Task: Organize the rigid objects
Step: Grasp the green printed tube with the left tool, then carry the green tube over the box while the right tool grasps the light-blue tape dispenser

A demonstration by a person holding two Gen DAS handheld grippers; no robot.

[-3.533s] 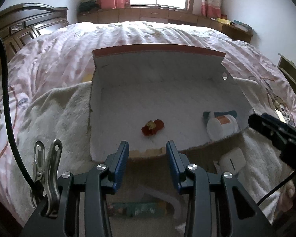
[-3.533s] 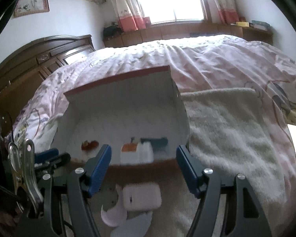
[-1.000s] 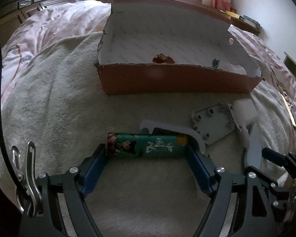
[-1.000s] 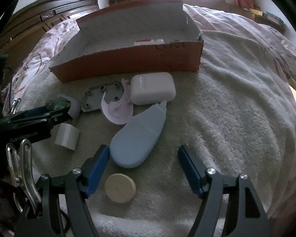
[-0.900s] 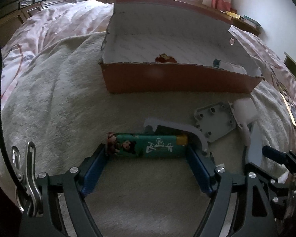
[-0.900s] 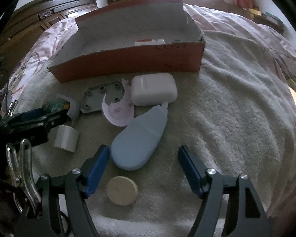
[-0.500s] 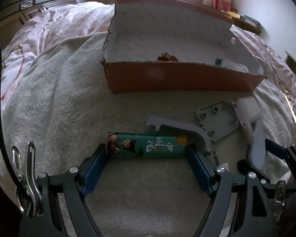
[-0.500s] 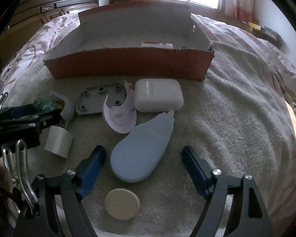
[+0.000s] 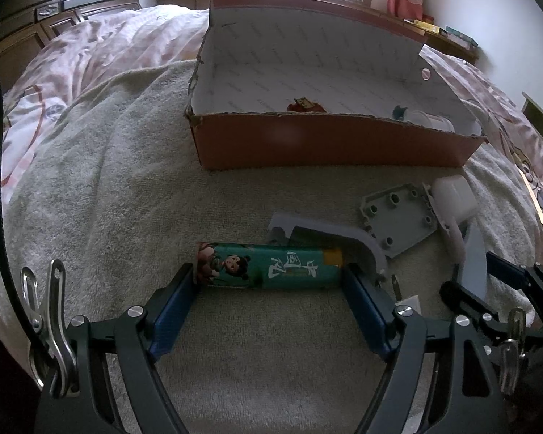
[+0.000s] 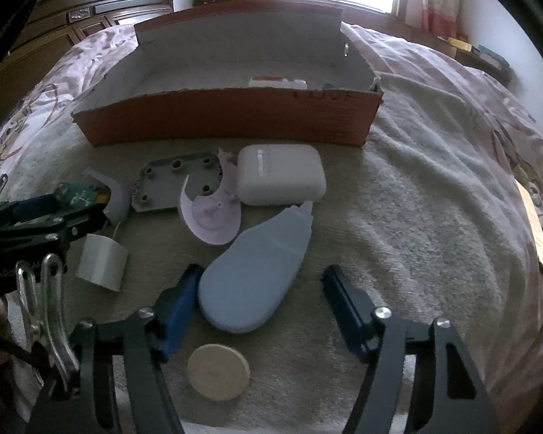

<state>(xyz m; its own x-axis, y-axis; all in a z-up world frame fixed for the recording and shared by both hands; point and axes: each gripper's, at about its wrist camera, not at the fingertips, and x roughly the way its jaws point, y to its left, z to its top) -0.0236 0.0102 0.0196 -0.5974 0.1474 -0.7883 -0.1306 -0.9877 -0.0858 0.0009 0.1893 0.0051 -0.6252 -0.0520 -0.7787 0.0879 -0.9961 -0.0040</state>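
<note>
Jaws of the left gripper (image 9: 269, 276) span the green cartoon-printed tube (image 9: 269, 266) end to end, a blue pad against each end; those of the right gripper (image 10: 259, 294) stand wide apart around the pale blue teardrop-shaped plastic case (image 10: 251, 273).

Lying crosswise on the beige towel (image 9: 126, 199), the tube sits just in front of a curved white plastic bracket (image 9: 329, 229). On the right, only the left blue pad touches the case's rounded end; the other pad is well clear. A round tan disc (image 10: 219, 370) lies between the right gripper's arms. Beyond the case are a lilac curved shell piece (image 10: 211, 218), a grey plate with holes (image 10: 173, 184) and a white rounded-rectangle case (image 10: 280, 179). Behind them stands the orange cardboard box (image 10: 235, 119), open-topped.
</note>
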